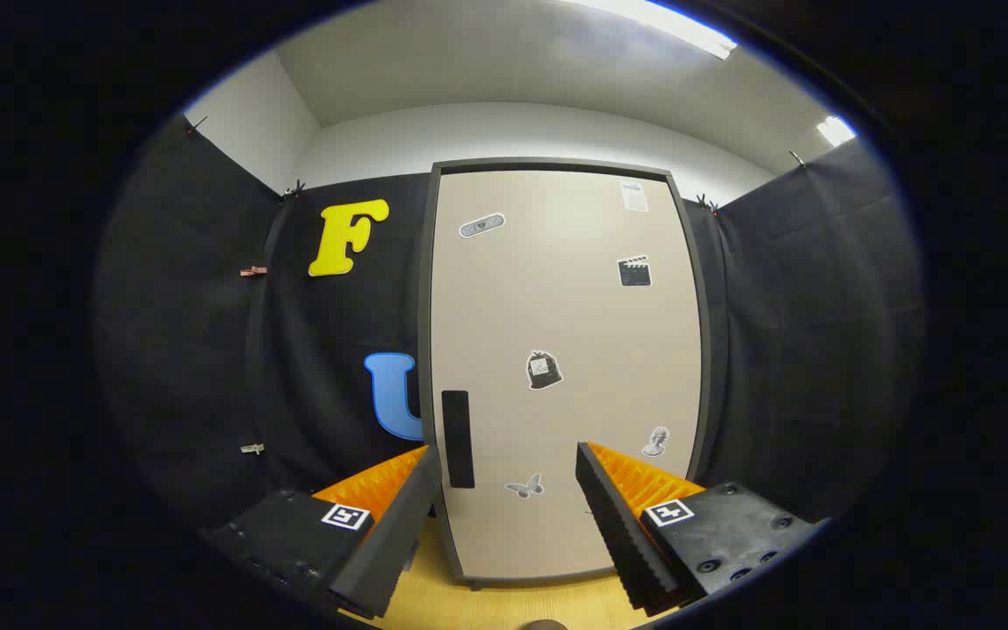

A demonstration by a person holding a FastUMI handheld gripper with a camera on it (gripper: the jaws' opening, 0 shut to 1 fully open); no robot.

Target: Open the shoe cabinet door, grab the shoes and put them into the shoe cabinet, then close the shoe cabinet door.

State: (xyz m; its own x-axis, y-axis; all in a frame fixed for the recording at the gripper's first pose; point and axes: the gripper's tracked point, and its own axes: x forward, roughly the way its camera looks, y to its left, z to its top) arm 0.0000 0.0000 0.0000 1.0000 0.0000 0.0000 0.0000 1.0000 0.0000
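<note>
Cabinet door shut; gripper wide open and empty, lined up ahead of the dark handle.

The shoe cabinet door (pixel 556 367) stands closed just beyond the fingers, upright in its dark frame (pixel 423 350); its handle (pixel 458 437), a dark vertical strip, sits just ahead of the left finger, near the door's left edge. The gripper (pixel 508 472) holds nothing, its fingers spread far apart. Step in hand, as I judge it: opening. To do it well, shift left so the handle comes between the fingers, close on it squarely, then pull in an arc, since the hinges are probably opposite the handle. Stickers (pixel 544 369) dot the door. Black cloth walls (pixel 206 350) flank the cabinet closely; the wooden floor (pixel 504 604) under the fingers gives swing room.
</note>
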